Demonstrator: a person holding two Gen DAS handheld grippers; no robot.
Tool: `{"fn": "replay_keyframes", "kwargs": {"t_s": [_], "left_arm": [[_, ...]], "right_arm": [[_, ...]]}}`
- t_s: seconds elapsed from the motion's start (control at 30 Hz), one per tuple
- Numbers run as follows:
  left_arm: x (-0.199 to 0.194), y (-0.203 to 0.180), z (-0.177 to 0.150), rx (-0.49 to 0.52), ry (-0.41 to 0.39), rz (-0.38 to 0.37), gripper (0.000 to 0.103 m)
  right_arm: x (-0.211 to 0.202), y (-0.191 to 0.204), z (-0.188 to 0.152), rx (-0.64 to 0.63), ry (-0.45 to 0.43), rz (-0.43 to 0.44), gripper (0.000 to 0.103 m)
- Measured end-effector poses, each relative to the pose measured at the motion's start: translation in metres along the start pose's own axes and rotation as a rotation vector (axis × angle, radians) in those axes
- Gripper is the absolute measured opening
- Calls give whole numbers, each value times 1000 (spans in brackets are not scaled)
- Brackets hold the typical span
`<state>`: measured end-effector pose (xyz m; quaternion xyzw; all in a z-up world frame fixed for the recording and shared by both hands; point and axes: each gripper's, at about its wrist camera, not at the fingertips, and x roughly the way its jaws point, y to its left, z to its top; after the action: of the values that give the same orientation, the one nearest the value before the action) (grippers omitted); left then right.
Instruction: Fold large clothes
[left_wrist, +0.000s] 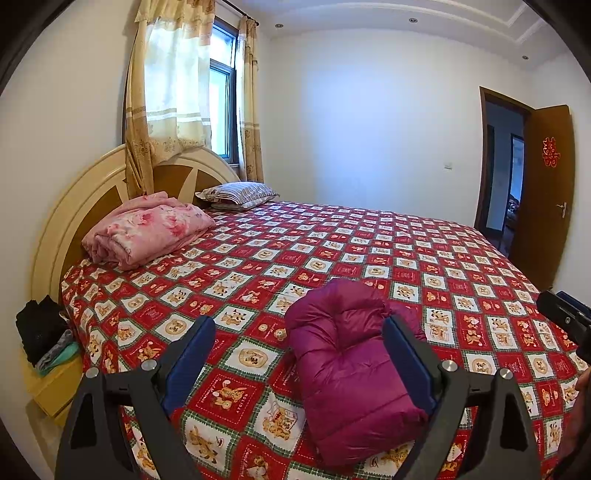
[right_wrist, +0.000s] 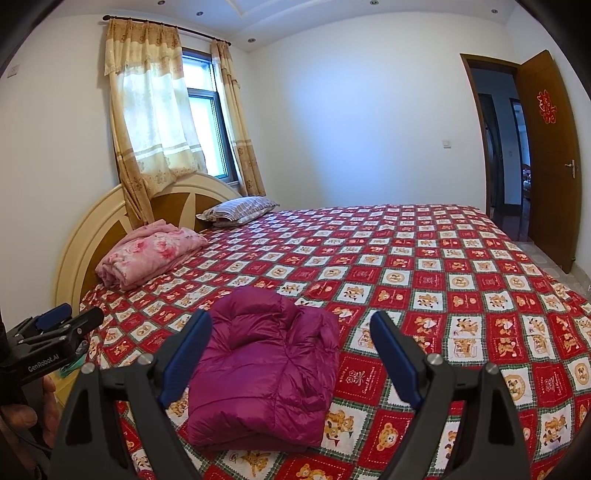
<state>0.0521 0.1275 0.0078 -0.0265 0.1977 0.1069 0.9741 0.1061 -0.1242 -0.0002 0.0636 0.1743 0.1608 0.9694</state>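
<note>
A magenta puffer jacket lies folded into a compact bundle on the red patterned bed cover, near the bed's front edge. It also shows in the right wrist view. My left gripper is open and empty, held above the bed with the jacket under its right finger. My right gripper is open and empty, with the jacket under its left finger. The left gripper shows at the left edge of the right wrist view; the right gripper shows at the right edge of the left wrist view.
A folded pink floral quilt and a striped pillow lie at the headboard. A bedside cabinet with dark clothes stands left of the bed. An open wooden door is at the far right.
</note>
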Motion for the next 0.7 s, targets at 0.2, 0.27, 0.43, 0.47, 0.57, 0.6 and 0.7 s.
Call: {"fn": "replay_keyframes", "kwargs": {"t_s": [0.2, 0.27, 0.43, 0.47, 0.57, 0.6, 0.7], "left_arm": [[1, 1, -1, 3, 3, 3, 92], [1, 1, -2, 1, 4, 3, 92], [1, 3, -4, 3, 6, 3, 92], [1, 2, -3, 2, 5, 3, 92], [1, 2, -3, 3, 6, 4, 92], [1, 1, -3, 1, 6, 4, 92], [2, 2, -5, 2, 9, -2, 92]], "right_arm": [[1, 2, -2, 2, 4, 2, 90], [1, 1, -1, 2, 4, 2, 90], [1, 1, -2, 1, 5, 2, 90], [1, 1, -2, 1, 6, 2, 90], [1, 3, -3, 1, 8, 1, 90], [1, 3, -3, 1, 7, 2, 90], [1, 3, -3, 1, 7, 2, 90]]}}
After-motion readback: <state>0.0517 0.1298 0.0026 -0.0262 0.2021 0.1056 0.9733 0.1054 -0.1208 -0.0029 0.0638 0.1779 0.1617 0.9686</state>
